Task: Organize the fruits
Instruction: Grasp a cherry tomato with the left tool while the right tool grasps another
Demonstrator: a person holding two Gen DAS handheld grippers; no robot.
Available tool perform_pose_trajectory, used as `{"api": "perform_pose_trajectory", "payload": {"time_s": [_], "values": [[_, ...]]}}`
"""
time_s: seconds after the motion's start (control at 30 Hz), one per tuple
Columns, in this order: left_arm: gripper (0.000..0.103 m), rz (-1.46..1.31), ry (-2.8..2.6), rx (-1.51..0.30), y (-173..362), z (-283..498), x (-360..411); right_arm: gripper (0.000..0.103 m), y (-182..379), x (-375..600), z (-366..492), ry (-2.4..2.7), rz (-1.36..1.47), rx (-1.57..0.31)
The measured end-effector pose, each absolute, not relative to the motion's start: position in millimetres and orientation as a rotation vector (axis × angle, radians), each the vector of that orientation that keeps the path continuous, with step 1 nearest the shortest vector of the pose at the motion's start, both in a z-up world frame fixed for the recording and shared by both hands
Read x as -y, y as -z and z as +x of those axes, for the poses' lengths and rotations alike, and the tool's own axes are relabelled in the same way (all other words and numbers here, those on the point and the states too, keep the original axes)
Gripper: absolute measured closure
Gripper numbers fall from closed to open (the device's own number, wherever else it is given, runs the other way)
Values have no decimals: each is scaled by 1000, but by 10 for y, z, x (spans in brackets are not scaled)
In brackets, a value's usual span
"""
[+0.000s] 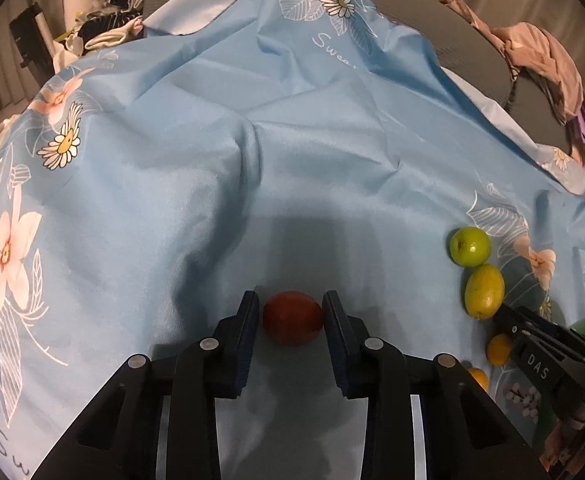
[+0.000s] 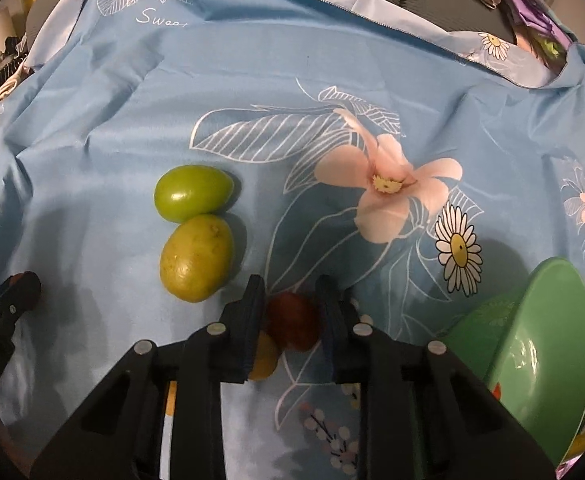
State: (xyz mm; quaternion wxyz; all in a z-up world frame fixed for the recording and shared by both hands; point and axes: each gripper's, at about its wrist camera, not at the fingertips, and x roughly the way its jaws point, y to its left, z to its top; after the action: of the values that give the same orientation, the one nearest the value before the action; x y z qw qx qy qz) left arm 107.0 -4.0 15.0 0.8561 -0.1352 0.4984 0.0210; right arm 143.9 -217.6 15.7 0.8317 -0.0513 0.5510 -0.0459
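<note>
2 green fruits [image 2: 193, 193] — 2 red [image 1: 292, 318], 2 yellow [image 1: 499, 349] — 1 bowl [image 2: 548, 360].

Two matte black handheld grippers over the floral blue cloth [image 1: 292, 140]. The left gripper [image 1: 291, 312] has angular linkage arms pinned by round silver rivets, with dark blue padded fingers [image 1: 249, 320]. The right gripper [image 2: 290, 312] is of matching build; seen from its partner's camera, its side carries white lettering reading "DAS".
</note>
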Motion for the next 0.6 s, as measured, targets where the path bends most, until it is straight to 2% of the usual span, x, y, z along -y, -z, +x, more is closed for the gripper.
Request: {"api": "perform_pose_trajectory", "payload": {"time_s": [0.37, 0.6], "values": [[74, -317, -55, -1041, -163, 1083, 38, 78, -197, 2150, 1312, 29, -29, -1144], [74, -308, -21, -959, -434, 929, 142, 78, -427, 2224, 1148, 7, 49, -1073]]}}
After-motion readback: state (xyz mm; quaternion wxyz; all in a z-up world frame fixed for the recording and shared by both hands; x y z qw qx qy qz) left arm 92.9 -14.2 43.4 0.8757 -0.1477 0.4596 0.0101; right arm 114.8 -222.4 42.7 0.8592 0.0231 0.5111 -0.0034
